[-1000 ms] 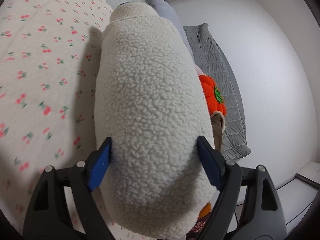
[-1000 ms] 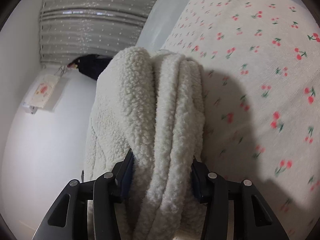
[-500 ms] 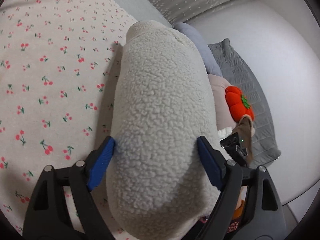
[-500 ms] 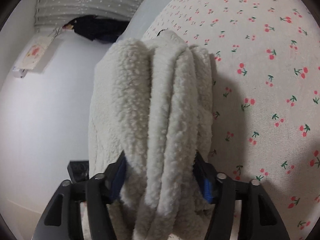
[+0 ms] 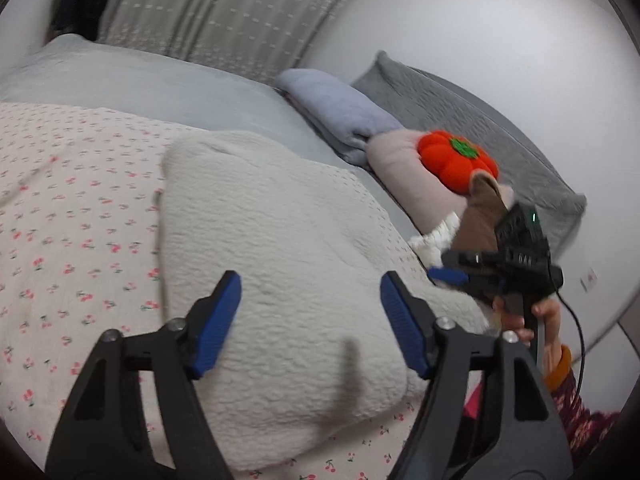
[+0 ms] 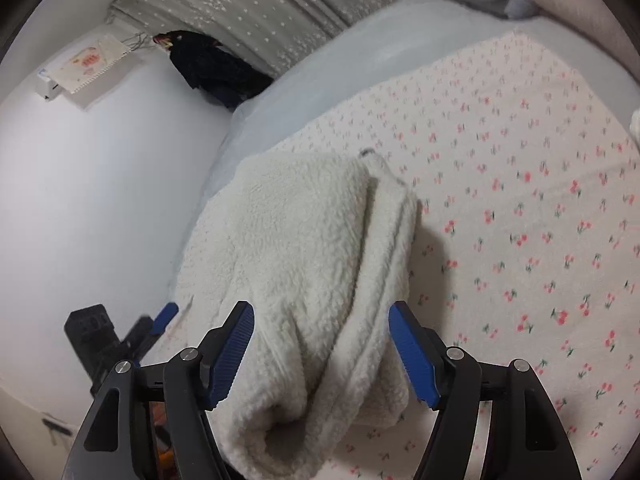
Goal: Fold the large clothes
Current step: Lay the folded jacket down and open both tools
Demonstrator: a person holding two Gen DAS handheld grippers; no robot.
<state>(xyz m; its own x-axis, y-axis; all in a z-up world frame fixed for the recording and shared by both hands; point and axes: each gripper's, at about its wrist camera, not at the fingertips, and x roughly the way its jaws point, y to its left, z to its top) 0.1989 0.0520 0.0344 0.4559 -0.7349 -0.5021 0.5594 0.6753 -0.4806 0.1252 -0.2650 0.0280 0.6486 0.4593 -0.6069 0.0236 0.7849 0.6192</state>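
Observation:
A folded cream fleece garment (image 5: 280,264) lies on the cherry-print bed sheet (image 5: 72,216). My left gripper (image 5: 310,324) is open just above its near edge, blue pads apart, holding nothing. In the right wrist view the same fleece (image 6: 312,280) shows as a thick folded stack with its layered edge on the right. My right gripper (image 6: 322,354) is open over its near end and empty. The right gripper also shows in the left wrist view (image 5: 508,264) at the fleece's right side.
Beyond the fleece lie a grey-blue blanket (image 5: 160,88), a folded blue cloth (image 5: 340,112), a pink pillow with an orange pumpkin plush (image 5: 456,160) and a grey quilted pillow (image 5: 480,128). A white wall (image 6: 80,200) borders the bed; dark clothes (image 6: 212,68) hang by the curtain.
Both grippers were shut on the fleece and holding it up. They lowered it onto the sheet, opened and let go. The fleece now lies flat.

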